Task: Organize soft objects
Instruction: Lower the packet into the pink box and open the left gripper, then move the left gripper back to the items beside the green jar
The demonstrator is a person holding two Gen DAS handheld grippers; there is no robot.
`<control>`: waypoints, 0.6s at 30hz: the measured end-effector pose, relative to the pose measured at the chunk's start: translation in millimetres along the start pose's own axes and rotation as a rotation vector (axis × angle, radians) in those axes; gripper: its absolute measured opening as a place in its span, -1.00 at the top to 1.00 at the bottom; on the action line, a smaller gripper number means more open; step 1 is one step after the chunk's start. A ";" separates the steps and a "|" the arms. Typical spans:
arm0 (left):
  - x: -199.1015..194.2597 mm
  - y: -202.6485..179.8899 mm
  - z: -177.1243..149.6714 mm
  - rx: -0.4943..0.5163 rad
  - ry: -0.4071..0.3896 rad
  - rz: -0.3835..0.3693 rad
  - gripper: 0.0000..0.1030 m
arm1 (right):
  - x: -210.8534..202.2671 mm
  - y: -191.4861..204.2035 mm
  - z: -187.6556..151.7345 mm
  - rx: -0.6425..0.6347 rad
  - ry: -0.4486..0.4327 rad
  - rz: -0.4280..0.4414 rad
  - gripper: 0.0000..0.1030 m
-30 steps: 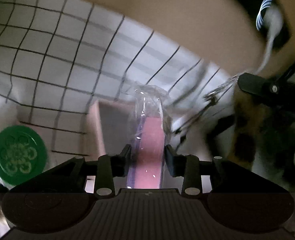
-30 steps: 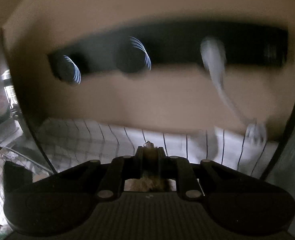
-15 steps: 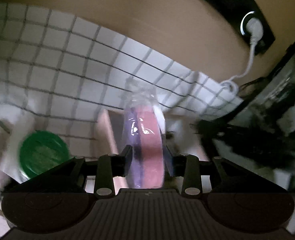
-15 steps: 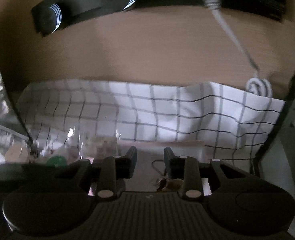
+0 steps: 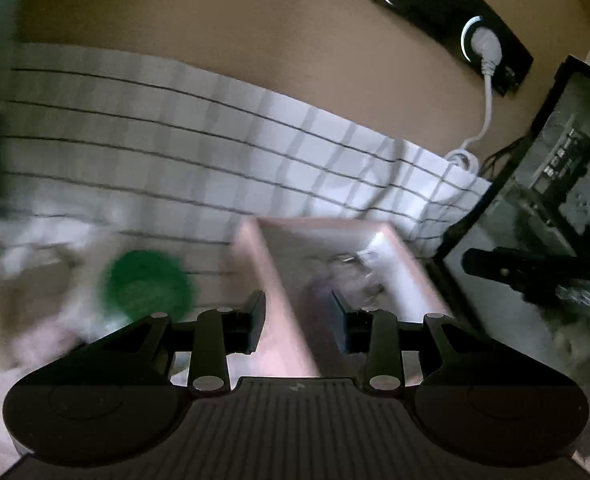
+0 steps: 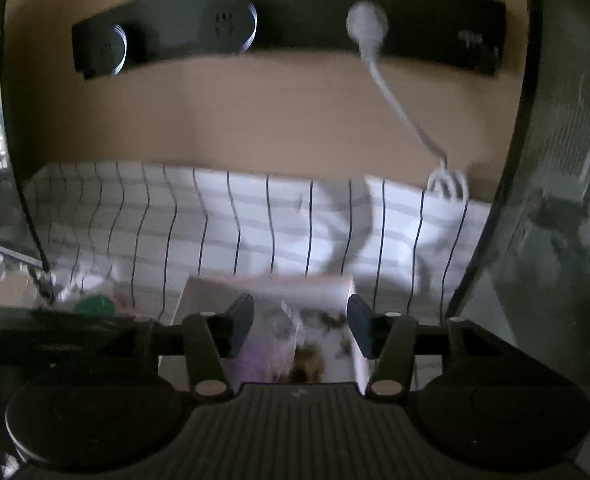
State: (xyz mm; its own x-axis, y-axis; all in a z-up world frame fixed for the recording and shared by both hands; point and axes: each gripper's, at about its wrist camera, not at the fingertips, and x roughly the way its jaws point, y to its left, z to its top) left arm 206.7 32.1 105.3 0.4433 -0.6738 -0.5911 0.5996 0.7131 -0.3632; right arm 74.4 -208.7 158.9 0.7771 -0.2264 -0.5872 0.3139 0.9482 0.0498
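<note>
soft objects were being gathered into the pink box (image 6: 267,286) that stood on the checked cloth (image 6: 255,216) over the tabletop, and this moment fell in the drop-off step. the clear-wrapped pink and purple packet (image 6: 263,350) lay inside the box toward its left wall, beside a mottled brown furry thing (image 6: 309,360) nearer the box's right side; both were blurred and their shapes hard to read. the left hand-held gripper (image 5: 298,322) hung over the box's left rim, jaws about half apart, with nothing visibly pinched between them. the right hand-held gripper (image 6: 300,326) stood over the box's near side; its jaws had just been opening, and the furry thing sat below them, not pressed. a green lid (image 5: 147,286) lay left of the box on the cloth. the next move probably called for backing both grippers off the box and picking another soft thing left of it.
</note>
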 end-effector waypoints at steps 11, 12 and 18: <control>-141.7 139.0 -100.6 -0.334 -0.110 0.440 0.27 | 36.9 134.0 -25.3 -0.122 0.084 0.270 -0.01; -154.1 148.0 -106.2 -0.362 -0.124 0.466 0.27 | 39.6 155.3 -29.9 -0.165 0.094 0.307 -0.01; -202.5 193.1 -135.6 -0.506 -0.114 0.498 0.27 | 39.1 258.0 -79.5 -0.456 0.108 0.502 -0.01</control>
State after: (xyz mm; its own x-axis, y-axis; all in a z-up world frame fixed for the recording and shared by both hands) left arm 142.3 332.5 57.2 0.6673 -0.2414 -0.7046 -0.0623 0.9246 -0.3757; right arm 142.4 44.9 84.6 0.7025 0.2662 -0.6601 -0.3497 0.9369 0.0057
